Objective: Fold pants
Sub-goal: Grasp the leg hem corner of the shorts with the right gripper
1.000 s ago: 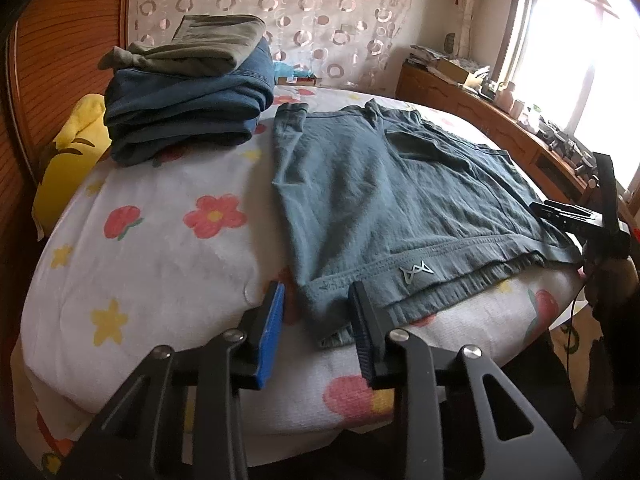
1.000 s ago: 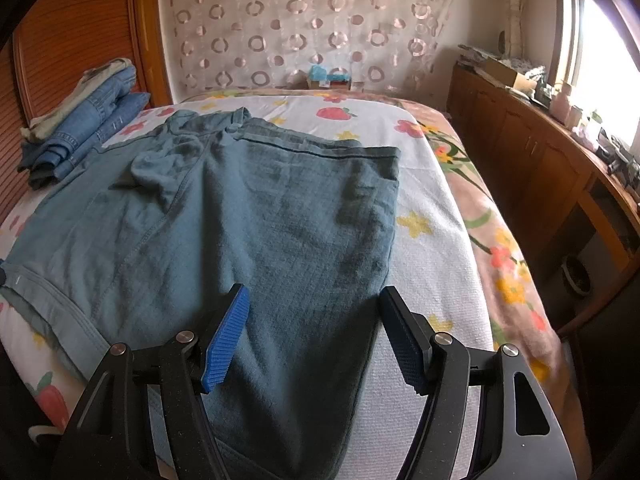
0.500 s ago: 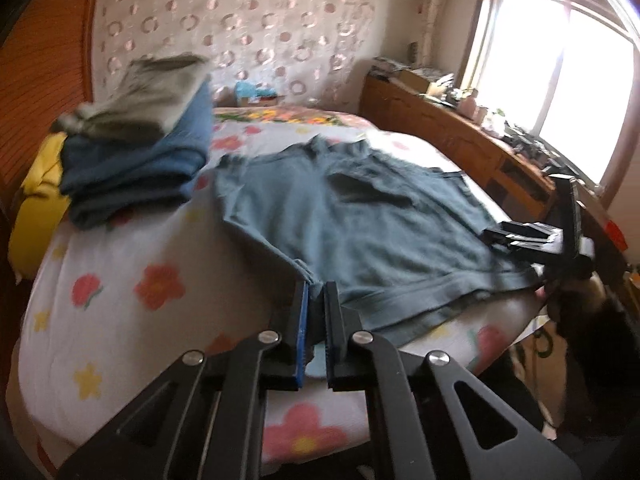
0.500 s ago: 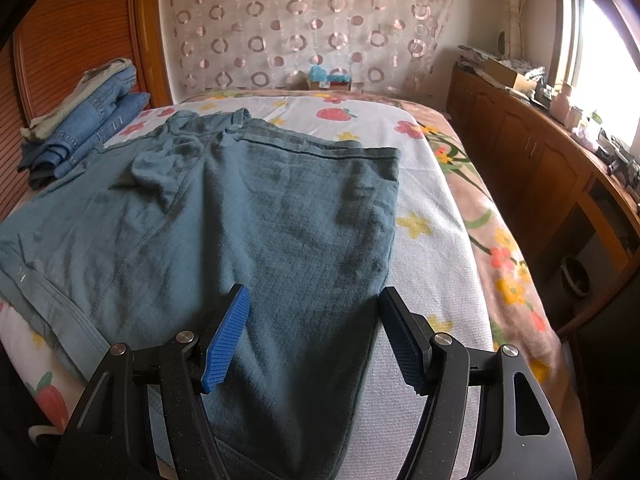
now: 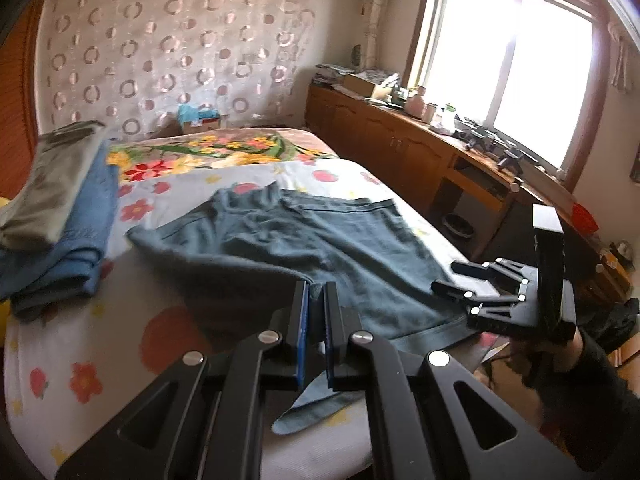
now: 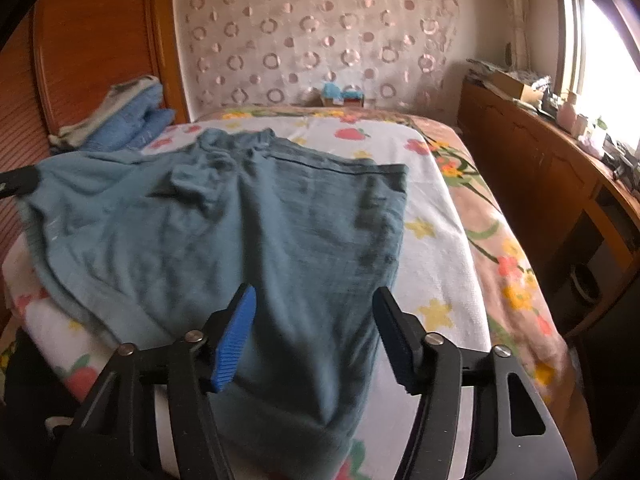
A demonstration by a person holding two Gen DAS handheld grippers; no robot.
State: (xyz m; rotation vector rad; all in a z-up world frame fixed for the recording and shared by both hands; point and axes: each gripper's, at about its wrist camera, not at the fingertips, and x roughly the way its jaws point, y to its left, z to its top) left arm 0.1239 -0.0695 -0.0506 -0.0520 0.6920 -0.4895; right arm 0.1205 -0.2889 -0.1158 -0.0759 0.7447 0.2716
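Observation:
Blue-grey pants (image 5: 320, 240) lie spread on the flowered bed sheet (image 5: 80, 340). My left gripper (image 5: 316, 286) is shut on a corner of the pants' near edge and holds it lifted, so the cloth drapes down from the pads. In the right wrist view that raised corner shows at the far left, by the left gripper's black tip (image 6: 16, 182). My right gripper (image 6: 314, 296) sits over the pants' (image 6: 280, 220) other near end. Its jaws are closing with a hump of cloth between them, and the pads do not visibly press on it. It also shows from the left (image 5: 480, 288).
A stack of folded clothes (image 5: 60, 220) lies at the bed's left side by the wooden headboard (image 6: 100, 40). A wooden cabinet (image 5: 400, 152) with clutter runs along the right under the window. A small box (image 5: 200, 118) stands at the far end.
The left gripper shut on the pants' near corner and rose with it, pulling the cloth up and inward. The right gripper's jaws narrowed and it edged forward over the cloth.

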